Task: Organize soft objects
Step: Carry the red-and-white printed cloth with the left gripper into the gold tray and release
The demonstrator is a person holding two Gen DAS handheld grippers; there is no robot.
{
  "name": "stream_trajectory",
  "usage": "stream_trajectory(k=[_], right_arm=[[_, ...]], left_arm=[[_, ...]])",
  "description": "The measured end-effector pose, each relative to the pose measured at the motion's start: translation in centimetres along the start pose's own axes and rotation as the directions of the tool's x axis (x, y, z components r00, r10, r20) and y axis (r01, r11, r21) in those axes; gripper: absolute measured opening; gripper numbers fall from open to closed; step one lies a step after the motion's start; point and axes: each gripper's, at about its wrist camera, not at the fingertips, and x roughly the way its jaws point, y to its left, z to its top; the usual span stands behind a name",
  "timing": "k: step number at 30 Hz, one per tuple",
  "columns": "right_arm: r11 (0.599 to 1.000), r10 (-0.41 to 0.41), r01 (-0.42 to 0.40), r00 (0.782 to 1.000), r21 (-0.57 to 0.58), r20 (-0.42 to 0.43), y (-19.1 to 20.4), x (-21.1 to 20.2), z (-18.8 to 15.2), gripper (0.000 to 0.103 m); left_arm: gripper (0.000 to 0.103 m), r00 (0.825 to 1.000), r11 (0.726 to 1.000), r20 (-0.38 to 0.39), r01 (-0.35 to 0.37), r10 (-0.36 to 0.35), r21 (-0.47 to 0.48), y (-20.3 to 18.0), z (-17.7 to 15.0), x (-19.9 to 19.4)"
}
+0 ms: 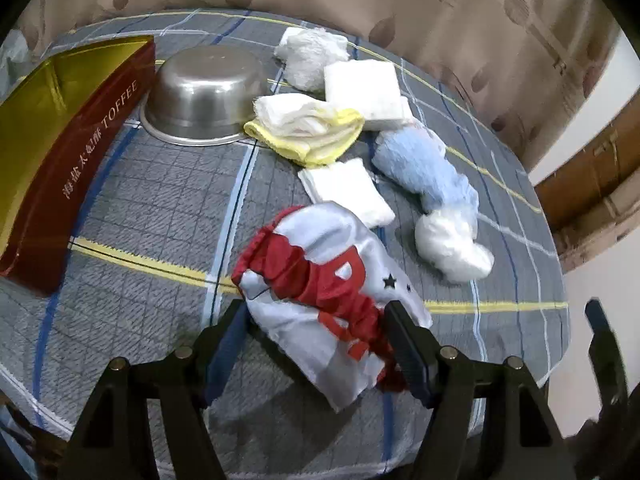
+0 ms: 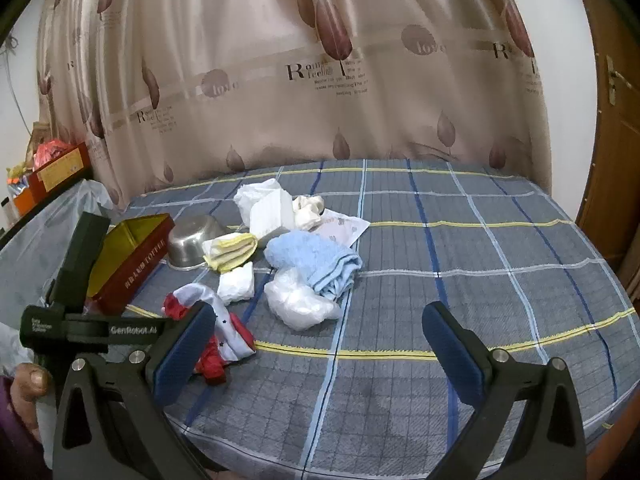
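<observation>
A red and white cloth bag (image 1: 320,292) lies on the plaid sheet between the fingers of my left gripper (image 1: 316,316), which straddles its near end with the jaws wide apart. It also shows in the right wrist view (image 2: 224,332). Behind it lie a white folded cloth (image 1: 348,190), a yellow-edged towel (image 1: 308,128), a blue towel (image 1: 424,168), a white plastic bag (image 1: 452,244) and more white cloths (image 1: 364,84). My right gripper (image 2: 320,344) is open and empty over bare sheet, to the right of the pile.
A red and gold toffee box (image 1: 60,128) stands open at the left, beside an upturned steel bowl (image 1: 204,96). A curtain (image 2: 320,60) hangs behind the bed. The bed edge (image 1: 560,280) drops off at the right. The left gripper body (image 2: 80,288) is at my right view's left.
</observation>
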Motion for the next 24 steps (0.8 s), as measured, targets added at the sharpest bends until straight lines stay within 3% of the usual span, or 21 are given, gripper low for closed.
stream_trajectory(k=[3, 5, 6, 7, 8, 16, 24], right_arm=[[1.0, -0.002, 0.003, 1.0, 0.007, -0.016, -0.2, 0.5, -0.2, 0.103], [1.0, 0.004, -0.003, 1.0, 0.016, -0.028, -0.5, 0.7, -0.2, 0.103], [1.0, 0.005, -0.004, 0.999, 0.019, -0.032, -0.6, 0.8, -0.2, 0.103], [1.0, 0.005, -0.004, 0.999, 0.023, -0.036, -0.6, 0.9, -0.2, 0.103], [1.0, 0.007, -0.006, 0.999, 0.026, -0.039, -0.7, 0.9, -0.3, 0.103], [1.0, 0.002, -0.002, 1.0, 0.008, -0.029, -0.8, 1.0, -0.1, 0.103], [0.998, 0.058, -0.062, 0.994, -0.034, -0.098, 0.2, 3.3, 0.2, 0.103]], left_arm=[[0.07, 1.0, 1.0, 0.008, -0.008, 0.008, -0.003, -0.1, 0.2, 0.3], [0.037, 0.999, 0.999, 0.015, -0.033, 0.033, 0.035, -0.4, 0.6, 0.6], [0.036, 0.998, 0.996, 0.019, -0.056, 0.055, 0.067, -0.8, 0.6, 0.8], [0.022, 0.998, 0.993, 0.012, -0.066, 0.065, 0.1, -1.0, 0.7, 1.0], [0.016, 0.997, 0.99, 0.021, -0.077, 0.075, 0.12, -1.5, 0.6, 0.9], [0.011, 0.996, 0.985, 0.066, -0.077, 0.067, 0.155, -2.4, 0.1, -1.7], [0.011, 0.99, 0.991, 0.136, -0.052, 0.035, 0.124, -1.6, -1.0, -6.9]])
